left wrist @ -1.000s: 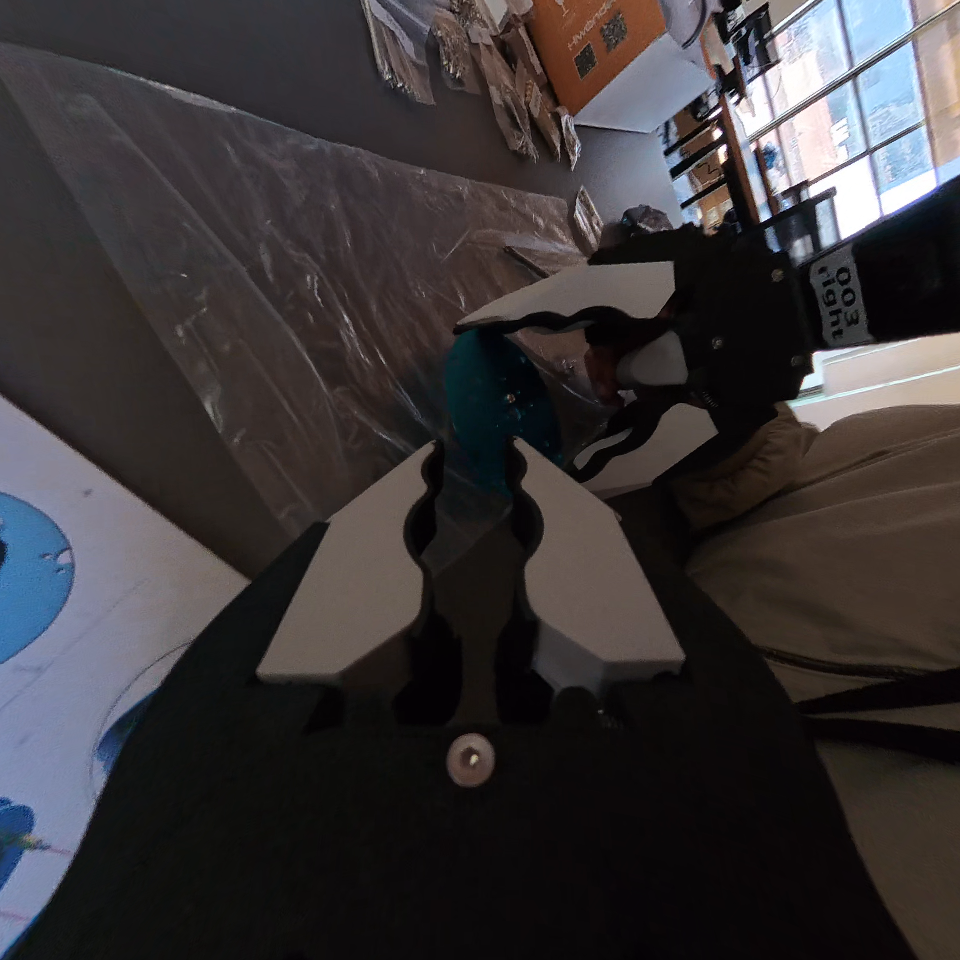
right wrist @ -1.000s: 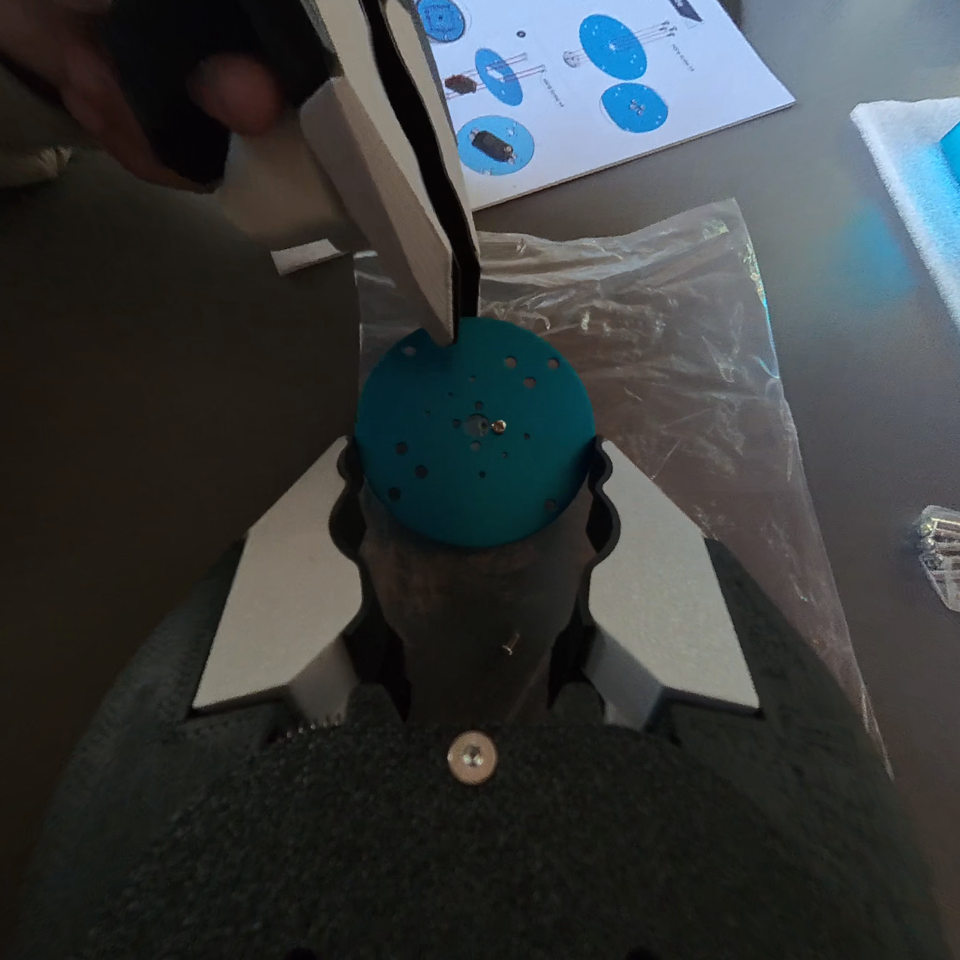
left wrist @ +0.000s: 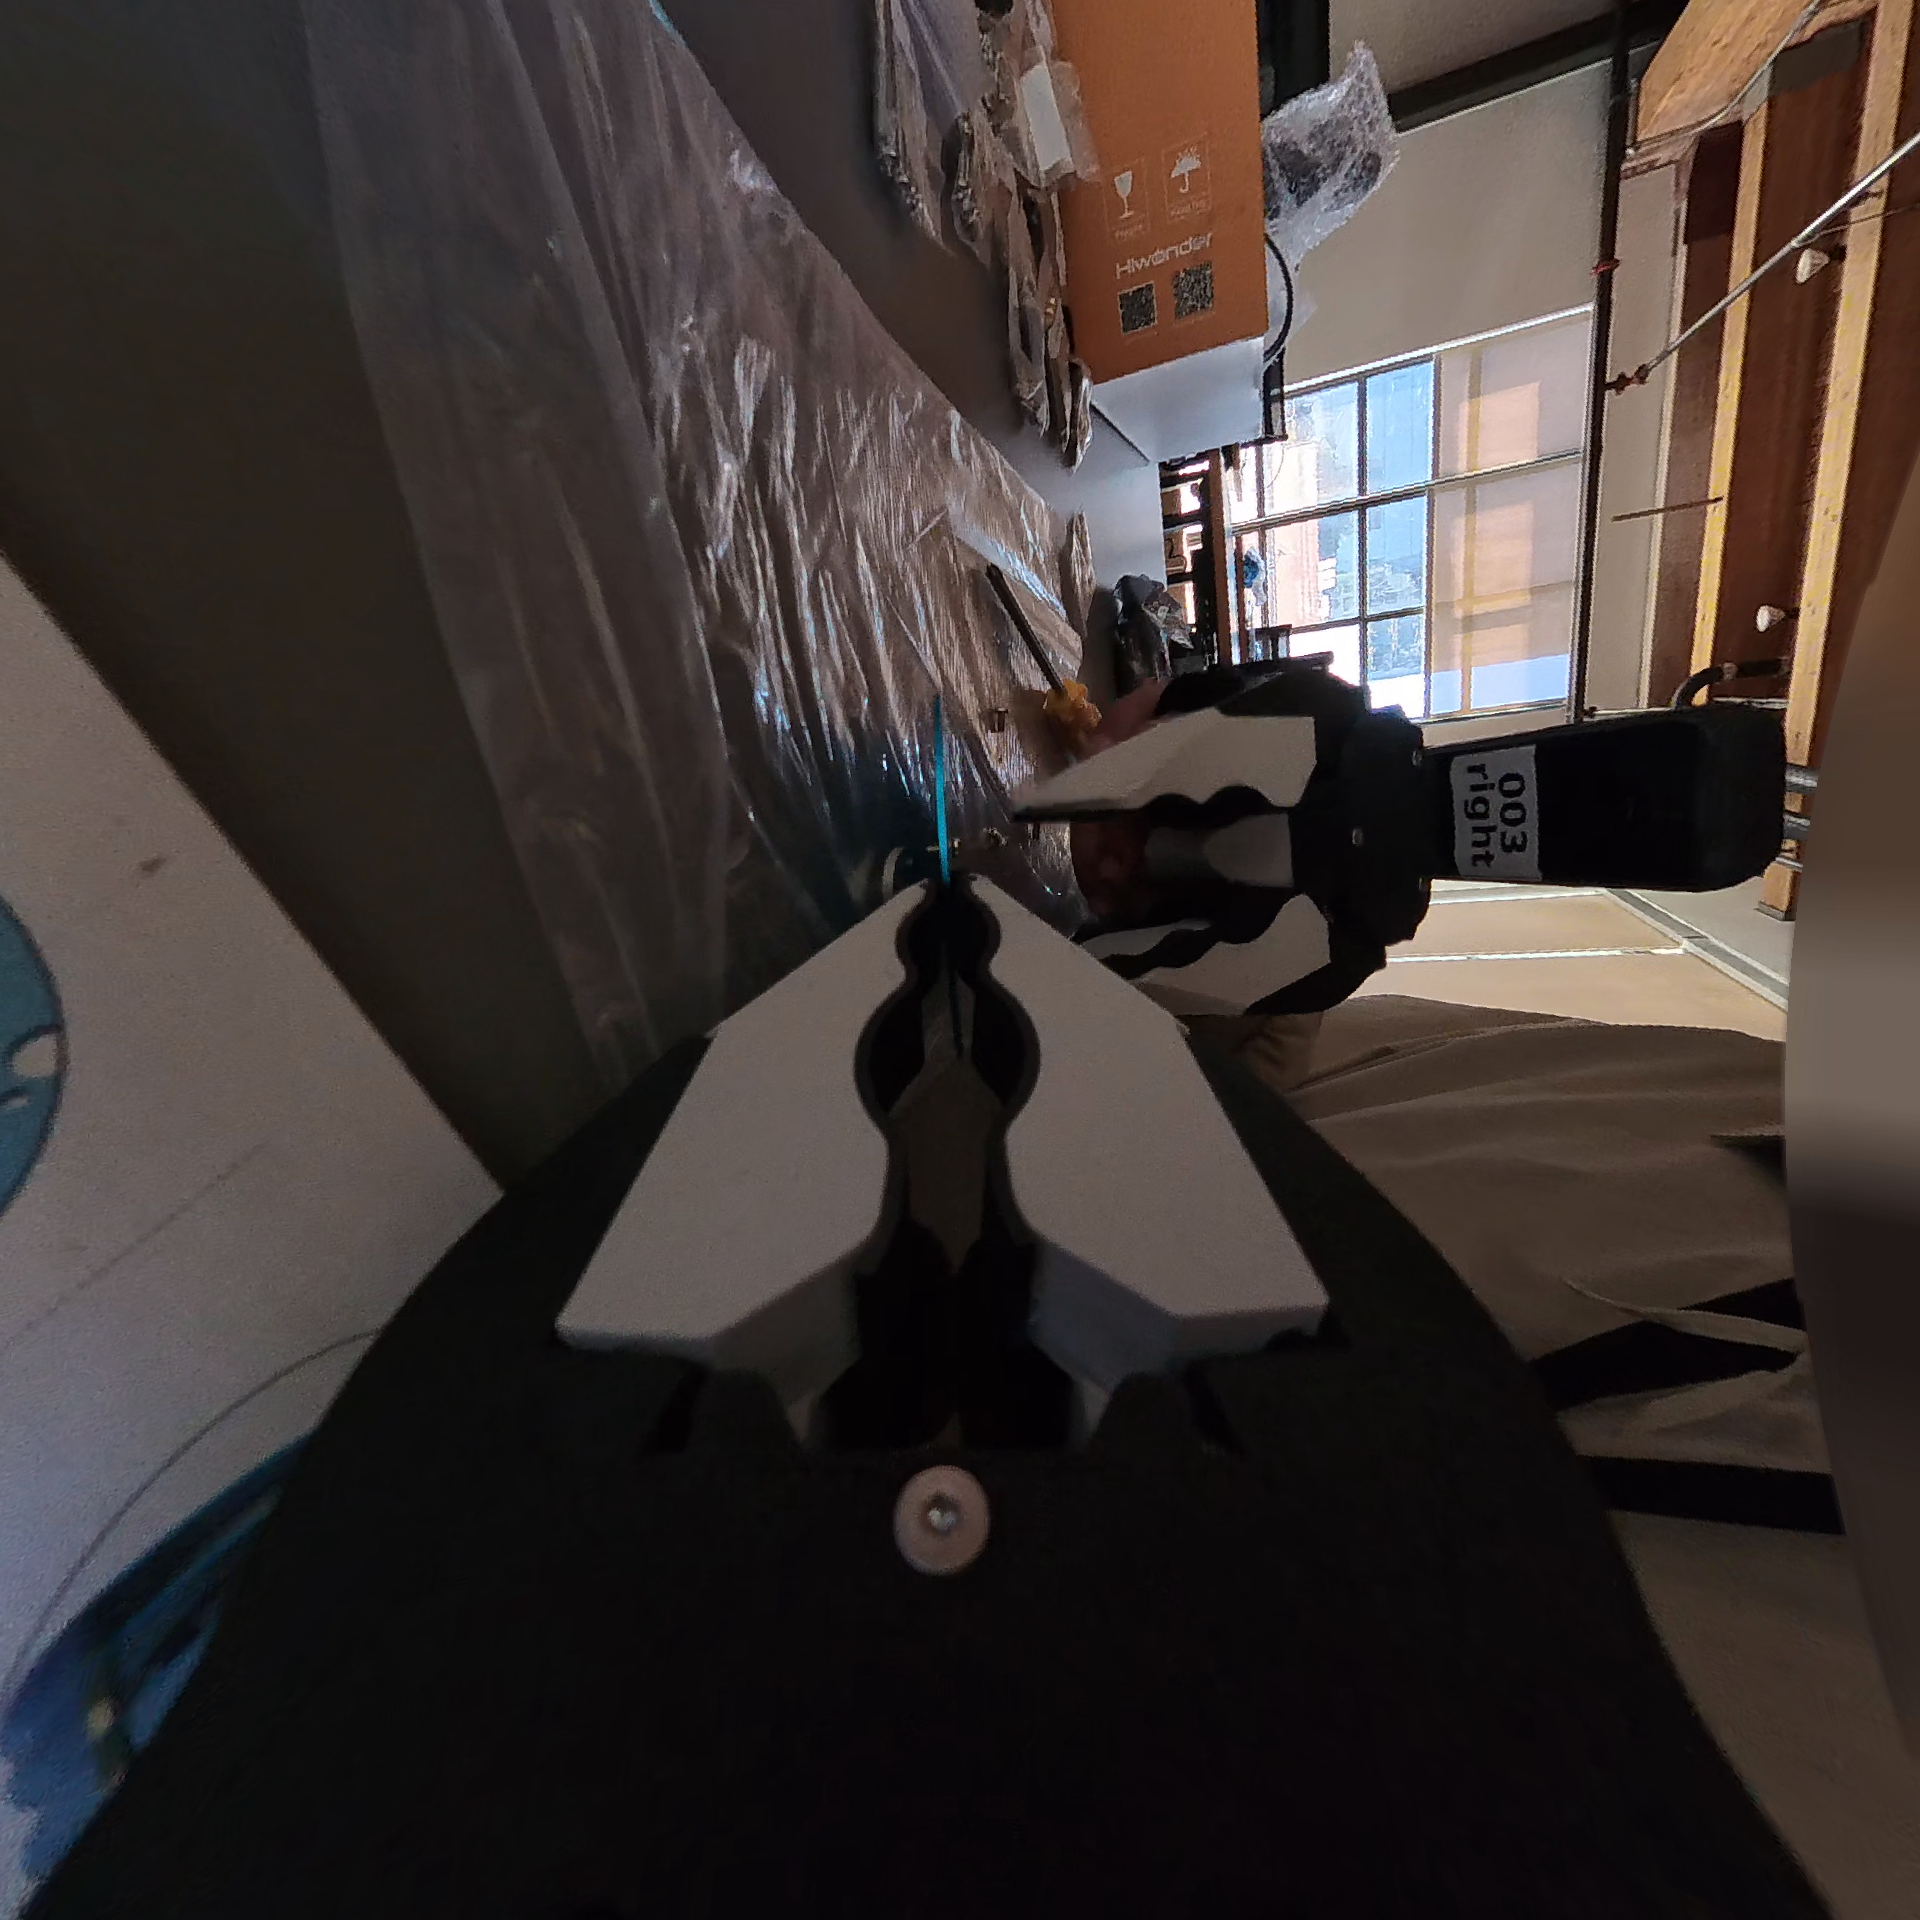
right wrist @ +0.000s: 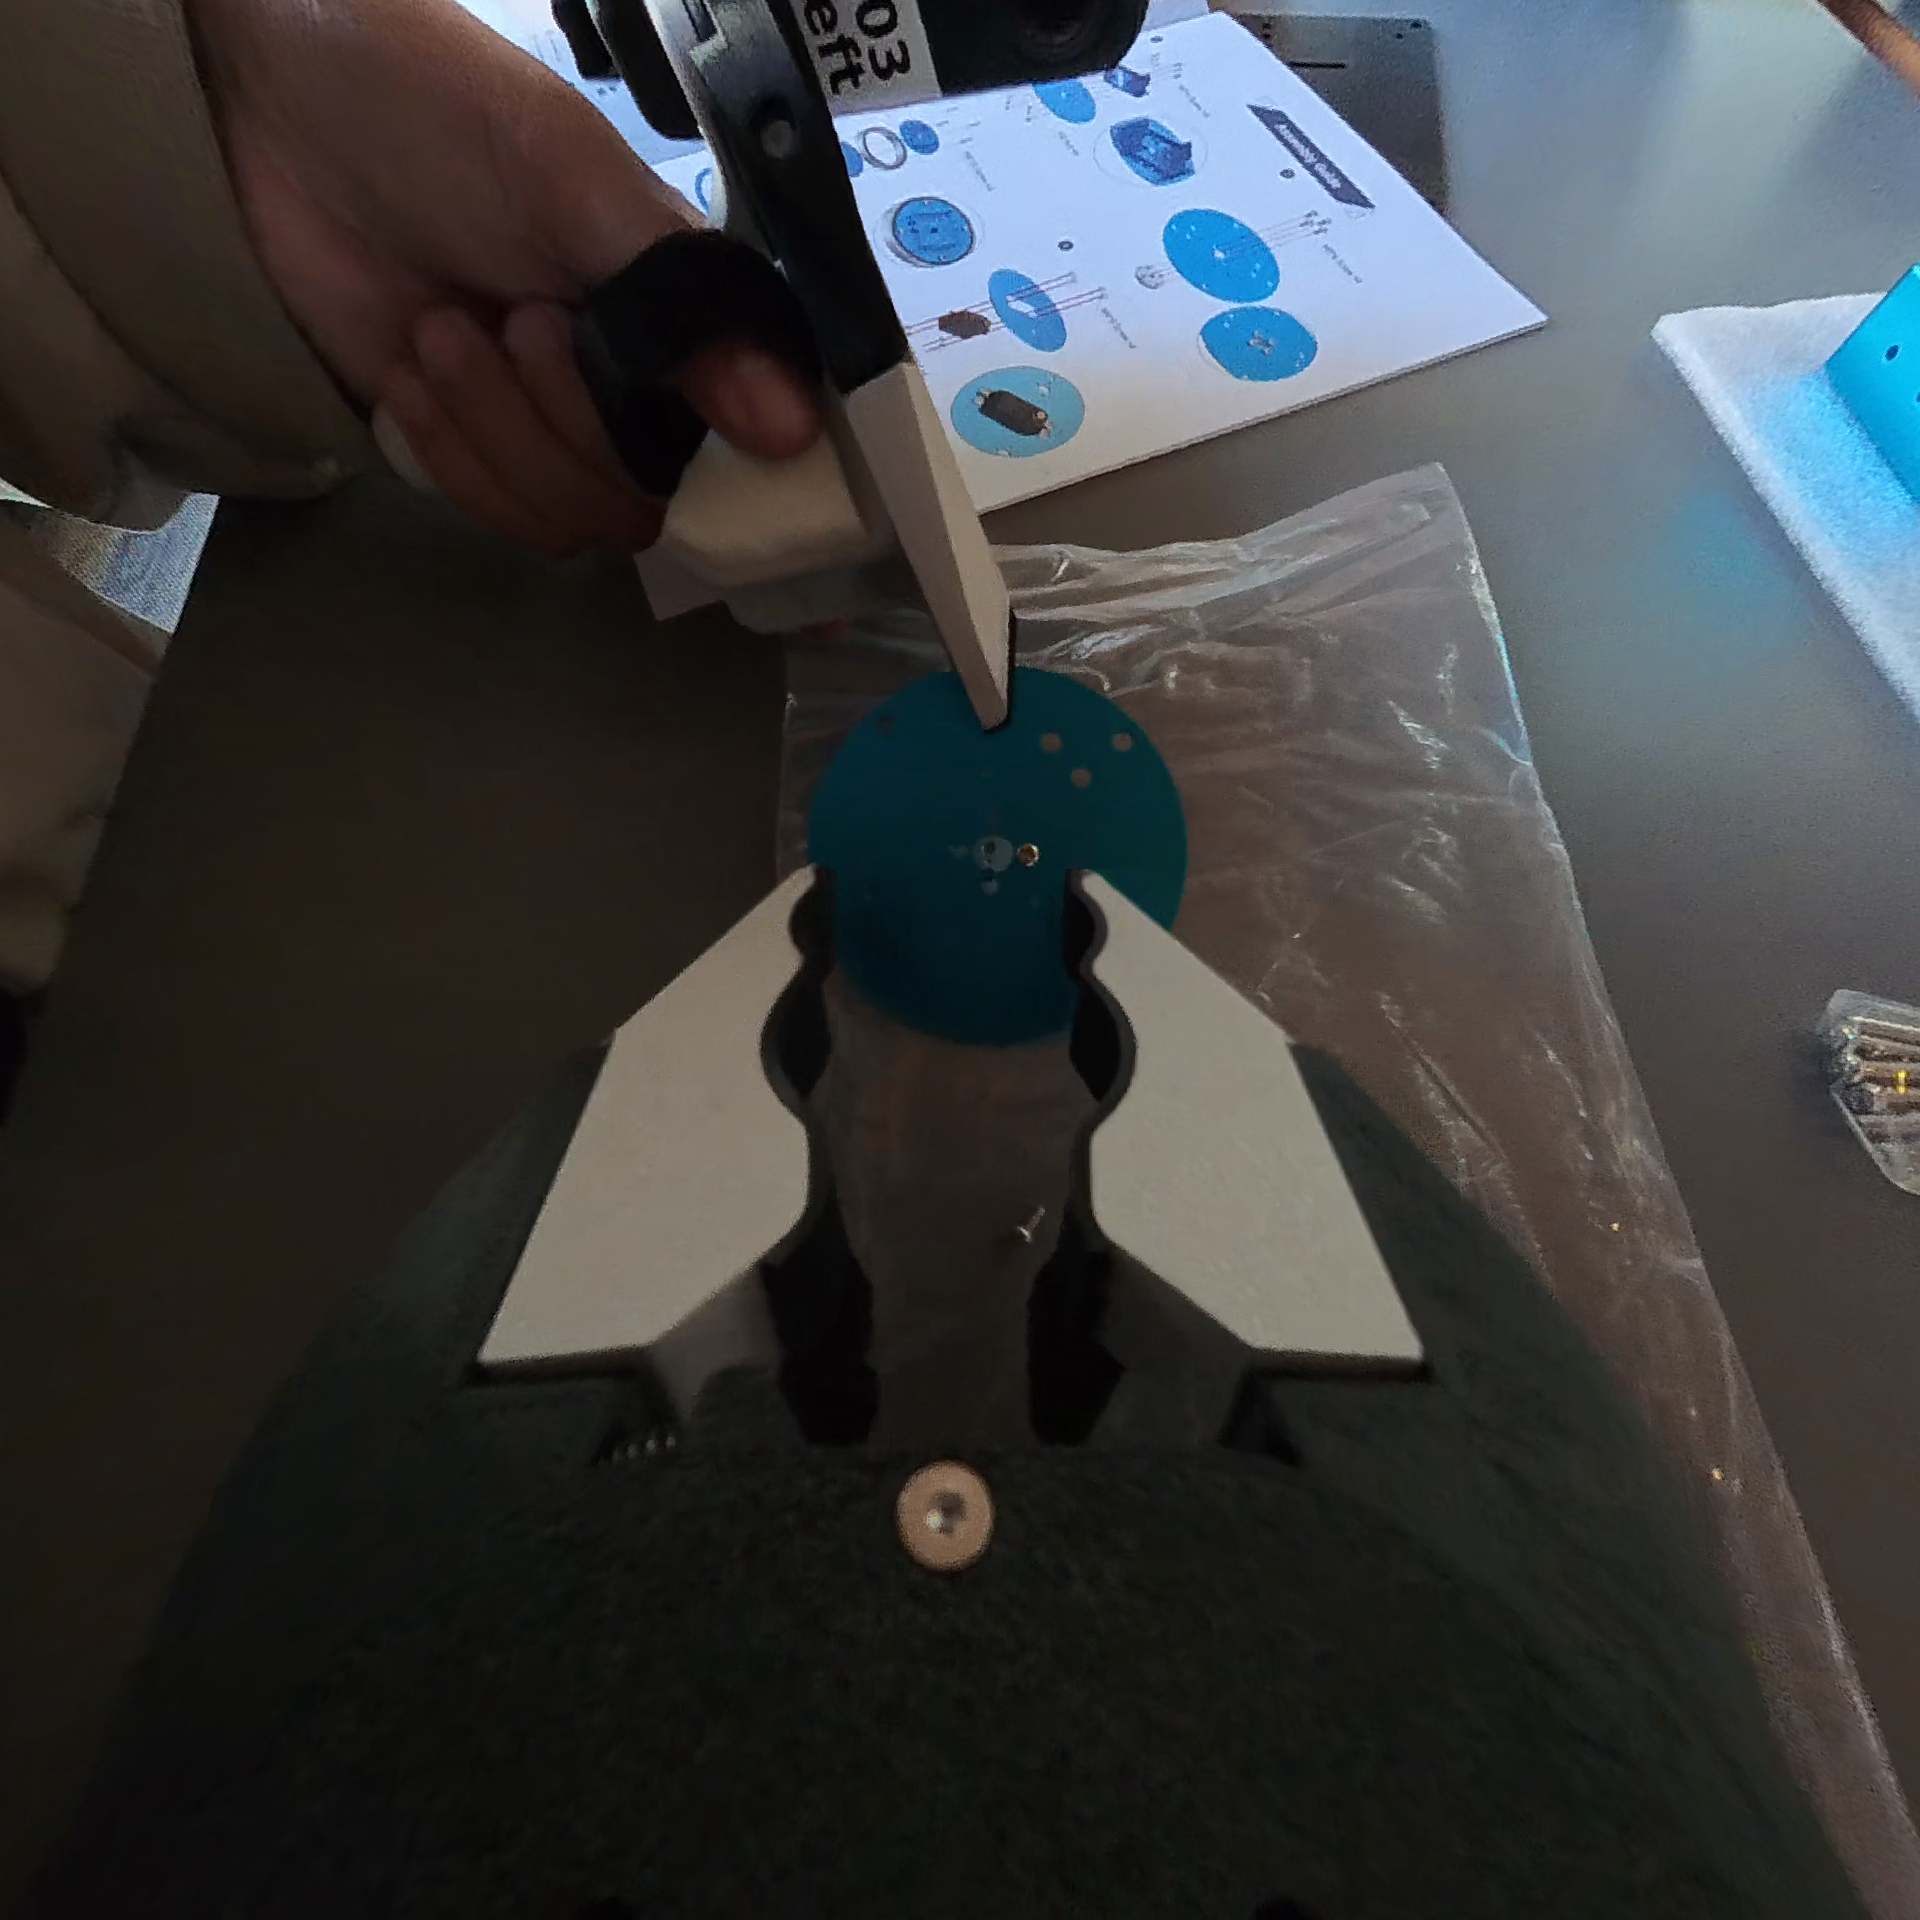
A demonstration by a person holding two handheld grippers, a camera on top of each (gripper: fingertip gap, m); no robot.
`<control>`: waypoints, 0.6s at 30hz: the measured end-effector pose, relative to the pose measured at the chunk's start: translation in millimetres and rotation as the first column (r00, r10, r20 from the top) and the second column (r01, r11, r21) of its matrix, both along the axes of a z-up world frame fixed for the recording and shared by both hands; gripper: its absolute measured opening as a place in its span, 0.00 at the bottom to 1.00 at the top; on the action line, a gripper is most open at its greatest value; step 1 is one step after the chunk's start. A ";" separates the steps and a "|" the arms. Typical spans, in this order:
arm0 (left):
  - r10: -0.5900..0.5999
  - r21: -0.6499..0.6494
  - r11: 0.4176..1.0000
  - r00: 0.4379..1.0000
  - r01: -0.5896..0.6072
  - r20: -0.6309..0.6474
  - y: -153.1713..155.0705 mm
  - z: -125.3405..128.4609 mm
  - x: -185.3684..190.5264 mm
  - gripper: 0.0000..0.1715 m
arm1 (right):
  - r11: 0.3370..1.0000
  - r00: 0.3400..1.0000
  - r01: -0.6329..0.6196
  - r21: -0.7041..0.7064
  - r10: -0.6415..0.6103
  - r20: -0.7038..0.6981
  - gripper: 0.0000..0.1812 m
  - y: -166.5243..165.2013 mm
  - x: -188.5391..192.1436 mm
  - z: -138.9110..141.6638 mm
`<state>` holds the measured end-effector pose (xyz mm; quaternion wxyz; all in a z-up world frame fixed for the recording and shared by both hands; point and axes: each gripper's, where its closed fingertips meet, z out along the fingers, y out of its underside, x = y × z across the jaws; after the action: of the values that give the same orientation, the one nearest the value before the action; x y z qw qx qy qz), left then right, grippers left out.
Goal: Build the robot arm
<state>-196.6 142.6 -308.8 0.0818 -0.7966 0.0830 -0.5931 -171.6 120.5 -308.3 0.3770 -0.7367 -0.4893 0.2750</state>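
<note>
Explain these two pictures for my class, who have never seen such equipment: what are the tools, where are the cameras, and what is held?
There is no robot here. A person holds a two-finger gripper in each hand, and each has a camera looking along its fingers. In the left view, the left gripper is shut on the edge of a thin blue disc, seen edge-on. In the right view, the same disc faces the camera, pinched at its far rim, while the right gripper is open with its fingers either side of the near rim. On the dark table lie a clear bag and a printed sheet.
</note>
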 end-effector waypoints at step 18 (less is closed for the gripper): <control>-0.026 -0.008 1.000 0.995 0.025 -0.094 -3.7 -7.4 1.7 0.02 | 0.996 0.996 0.060 0.063 -0.064 0.069 0.00 15.6 -4.6 -13.6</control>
<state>-195.0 138.9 -316.2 0.0675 -0.8229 0.0951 -0.5560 -176.2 136.2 -321.9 0.3899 -0.7491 -0.4875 0.2217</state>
